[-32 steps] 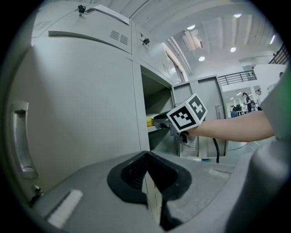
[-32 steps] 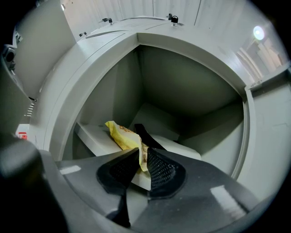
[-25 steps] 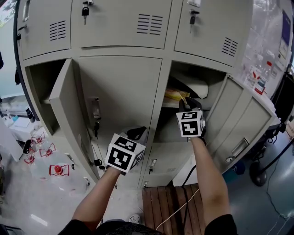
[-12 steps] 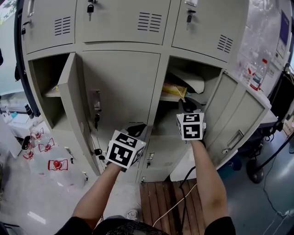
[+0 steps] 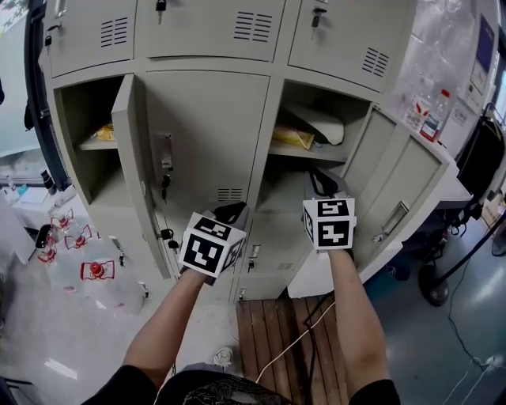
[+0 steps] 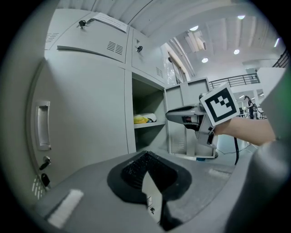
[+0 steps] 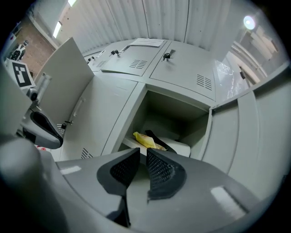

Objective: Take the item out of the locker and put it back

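Not much readable text here, tbh. The only clear graphics are the black-and-white square markers on the cubes of both tongs. The water jugs [image 5: 93, 274] on the floor at left have red labels, and the bottles [image 5: 432, 116] on the cabinet at right have labels too, but the print is too small to make out. Keys hang in the top-row locks [image 5: 160, 6], and another hangs from the shut middle door [image 5: 165, 187].

The yellow packet [image 5: 293, 138] is lying on the shelf inside the open right locker compartment, just beside a white bundle [image 5: 322, 125], with something dark lying across it. Nothing is touching it.

The right tongs [image 5: 322, 181] sit level in front of that opening, below the shelf edge and clear of the packet. They have just been closing, only a narrow slit is left between the pads, and nothing's between them. The left tongs [image 5: 231, 212] are closed tip to tip, empty, facing the shut middle door.

For room to move, the right door [image 5: 395, 202] is swung wide to the right, so the compartment mouth is unobstructed. The left door [image 5: 133, 162] stands out edge-on, well to the left of the left tongs. There's another yellowish thing [image 5: 105, 133] on the shelf behind it. A wooden slatted platform [image 5: 273, 336] lies underfoot, with a pale cable [image 5: 294, 348] running across it.
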Tool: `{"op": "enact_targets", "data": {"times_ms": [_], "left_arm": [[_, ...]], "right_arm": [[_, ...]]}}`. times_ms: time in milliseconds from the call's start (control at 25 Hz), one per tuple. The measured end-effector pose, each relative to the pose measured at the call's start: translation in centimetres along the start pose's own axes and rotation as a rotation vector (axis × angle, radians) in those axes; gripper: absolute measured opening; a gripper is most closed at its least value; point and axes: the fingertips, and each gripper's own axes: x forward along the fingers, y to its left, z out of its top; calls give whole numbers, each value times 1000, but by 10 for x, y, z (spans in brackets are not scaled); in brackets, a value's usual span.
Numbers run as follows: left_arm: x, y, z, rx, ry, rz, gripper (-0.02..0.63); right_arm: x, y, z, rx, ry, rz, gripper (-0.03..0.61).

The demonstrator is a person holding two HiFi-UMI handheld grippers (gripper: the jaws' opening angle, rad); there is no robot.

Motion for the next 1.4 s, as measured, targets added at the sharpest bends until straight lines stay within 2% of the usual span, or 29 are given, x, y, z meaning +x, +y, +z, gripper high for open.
{"op": "enact_targets", "data": {"times_ms": [560,840,1120,1400], "left_arm": [[-64,-41,-12,5,-4,38,2],[-103,-53,-24,4,4,82,2],[-150,-44,-35,-7,10,161,2],[-195,-19,-52,-33,21,242,2]], "right_arm": [[-112,27,-21,101,15,32,49],[-156,56,-22,131,5,97,46],[-179,93,-18,138,-11,170,38],[-188,124,-10,214,-30,216,26]]}}
